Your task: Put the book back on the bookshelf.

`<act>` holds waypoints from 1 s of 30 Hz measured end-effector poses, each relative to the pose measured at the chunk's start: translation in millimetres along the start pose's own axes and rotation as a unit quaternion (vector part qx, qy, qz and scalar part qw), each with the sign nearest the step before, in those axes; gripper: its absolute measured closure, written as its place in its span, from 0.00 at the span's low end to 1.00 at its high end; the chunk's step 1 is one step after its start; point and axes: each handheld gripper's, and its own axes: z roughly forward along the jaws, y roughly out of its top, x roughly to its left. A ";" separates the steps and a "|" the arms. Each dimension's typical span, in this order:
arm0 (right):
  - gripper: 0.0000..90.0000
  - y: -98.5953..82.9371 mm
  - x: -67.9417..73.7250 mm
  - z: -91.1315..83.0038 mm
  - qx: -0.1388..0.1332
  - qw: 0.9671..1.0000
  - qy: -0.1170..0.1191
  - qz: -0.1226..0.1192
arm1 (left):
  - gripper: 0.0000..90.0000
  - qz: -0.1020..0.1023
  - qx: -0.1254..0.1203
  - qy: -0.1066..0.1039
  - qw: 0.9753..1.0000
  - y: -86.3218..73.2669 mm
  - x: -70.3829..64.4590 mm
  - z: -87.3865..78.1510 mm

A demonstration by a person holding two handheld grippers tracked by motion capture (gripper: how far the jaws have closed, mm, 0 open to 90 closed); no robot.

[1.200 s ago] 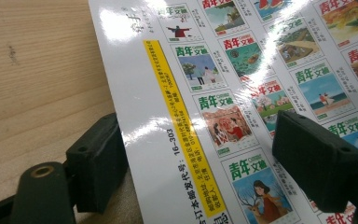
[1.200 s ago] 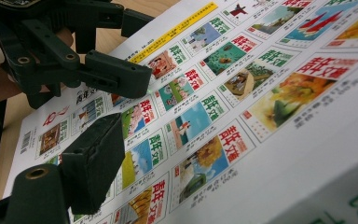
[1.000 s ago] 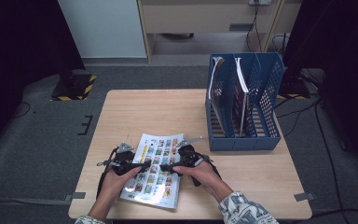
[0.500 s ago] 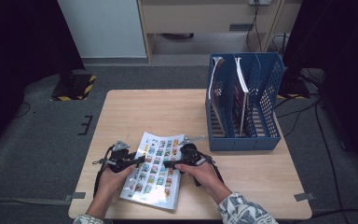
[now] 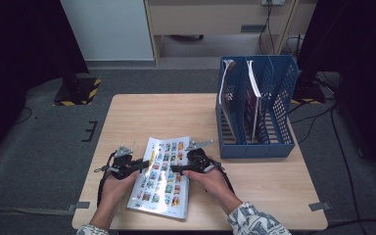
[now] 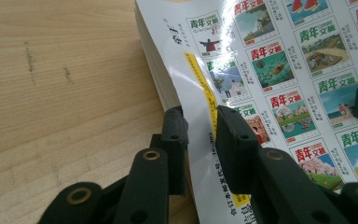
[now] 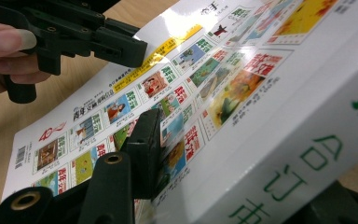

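Wooden table (image 5: 166, 117); thick glossy magazine (image 5: 162, 175), cover gridded with pictures, both grippers' jaws clamping its edges.

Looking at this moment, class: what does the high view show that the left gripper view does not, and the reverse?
High view alone: the blue file rack holding upright books, the right gripper, and the person's forearms. Left gripper view alone: the left gripper with its jaws closed across the magazine's edge, and the page stack's thickness. Shared: the magazine's printed cover and the wooden table.

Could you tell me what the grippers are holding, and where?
Both hold the book: left gripper pinches its page-side edge, right gripper clamps its spine edge.
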 end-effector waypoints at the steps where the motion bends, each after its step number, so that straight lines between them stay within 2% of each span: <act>1: 0.61 1.8 0.9 -1.7 -0.006 1.000 -0.002 -0.008 | 0.82 0.001 -0.002 -0.001 1.000 1.0 0.6 -1.6; 5: 0.63 9.4 3.7 -9.2 -0.028 0.999 -0.013 -0.030 | 0.87 -0.002 -0.023 -0.007 1.000 5.8 1.6 -7.3; 9: 0.65 17.6 7.0 -16.7 -0.051 0.997 -0.023 -0.058 | 0.90 -0.005 -0.044 -0.009 0.999 12.0 2.5 -12.6; 13: 0.66 25.2 7.5 -21.1 -0.071 0.994 -0.031 -0.072 | 0.92 0.004 -0.064 -0.007 0.998 20.6 1.4 -17.8; 16: 0.67 32.9 7.3 -24.0 -0.084 0.991 -0.041 -0.092 | 0.93 0.011 -0.085 -0.004 0.996 29.8 1.3 -21.0; 19: 0.69 42.8 6.8 -26.3 -0.102 0.988 -0.052 -0.107 | 0.94 0.020 -0.109 0.005 0.994 42.0 1.4 -23.7; 22: 0.72 56.2 5.9 -28.1 -0.133 0.980 -0.069 -0.128 | 0.94 0.018 -0.140 0.007 0.990 54.4 4.8 -26.7; 24: 0.73 64.2 6.2 -29.4 -0.154 0.973 -0.084 -0.151 | 0.94 0.033 -0.164 0.016 0.986 60.8 2.9 -30.4; 25: 0.73 67.0 6.3 -29.9 -0.166 0.969 -0.090 -0.160 | 0.94 0.040 -0.169 0.018 0.985 62.7 1.7 -32.8; 27: 0.75 70.5 6.8 -31.9 -0.179 0.966 -0.093 -0.164 | 0.95 0.046 -0.175 0.020 0.983 62.2 -0.5 -37.1; 29: 0.76 69.4 8.0 -33.4 -0.182 0.966 -0.088 -0.163 | 0.95 0.053 -0.172 0.022 0.983 58.3 -2.1 -40.8; 30: 0.76 67.5 9.1 -33.7 -0.183 0.965 -0.088 -0.167 | 0.95 0.053 -0.170 0.021 0.984 55.6 -2.5 -42.7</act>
